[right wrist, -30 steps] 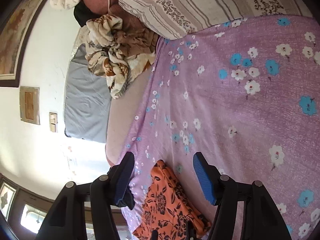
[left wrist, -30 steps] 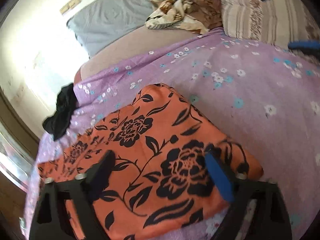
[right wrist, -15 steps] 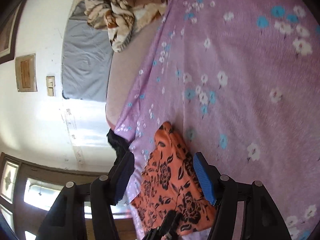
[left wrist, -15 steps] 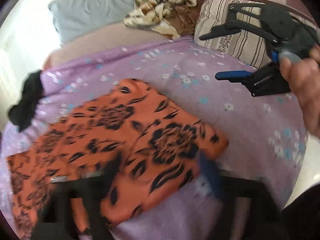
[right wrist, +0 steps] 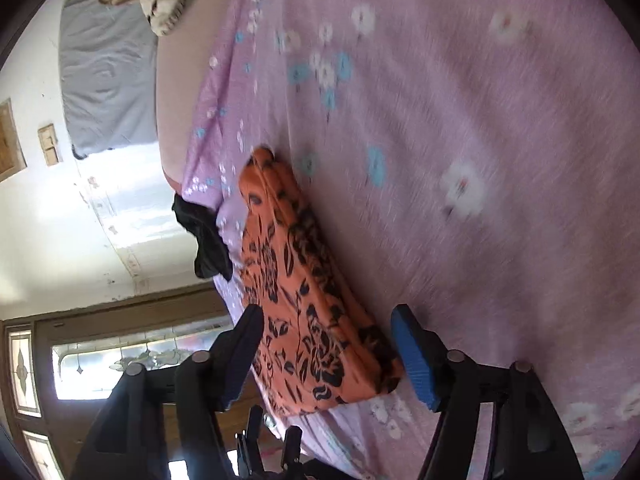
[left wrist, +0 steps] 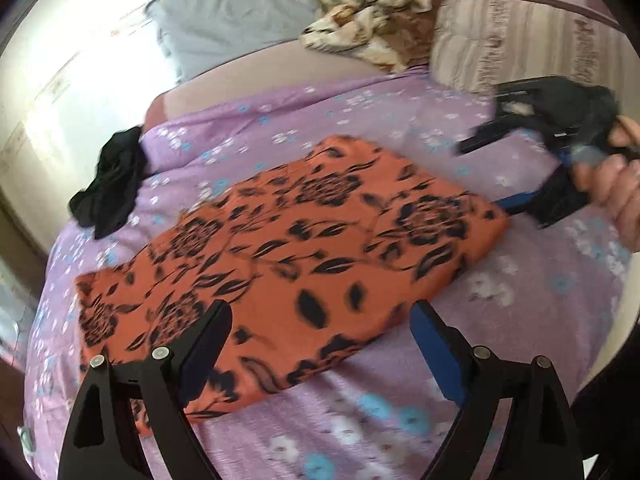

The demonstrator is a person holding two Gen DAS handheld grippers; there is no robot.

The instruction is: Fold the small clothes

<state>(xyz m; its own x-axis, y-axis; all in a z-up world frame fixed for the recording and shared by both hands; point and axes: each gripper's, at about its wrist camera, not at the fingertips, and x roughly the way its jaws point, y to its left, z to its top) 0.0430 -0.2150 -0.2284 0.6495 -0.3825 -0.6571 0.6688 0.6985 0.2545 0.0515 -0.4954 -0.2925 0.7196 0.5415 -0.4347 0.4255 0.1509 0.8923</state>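
The orange floral garment point(left wrist: 288, 248) is laid flat on the purple flowered bedspread point(left wrist: 400, 432), apparently already folded at least once, since doubled layers are seen at its near edge in the right wrist view. The left gripper point(left wrist: 320, 340) is held with its jaws spread wide and nothing between them, just in front of the garment's near edge, probably so that the edge can be taken for another fold. The right gripper point(right wrist: 326, 354) is likewise parted and empty, with the garment's end lying just ahead of and between its fingers, untouched as far as can be judged. Beyond the garment, well apart from both grippers, a black cloth point(left wrist: 110, 188) is left crumpled at the bedspread's edge.
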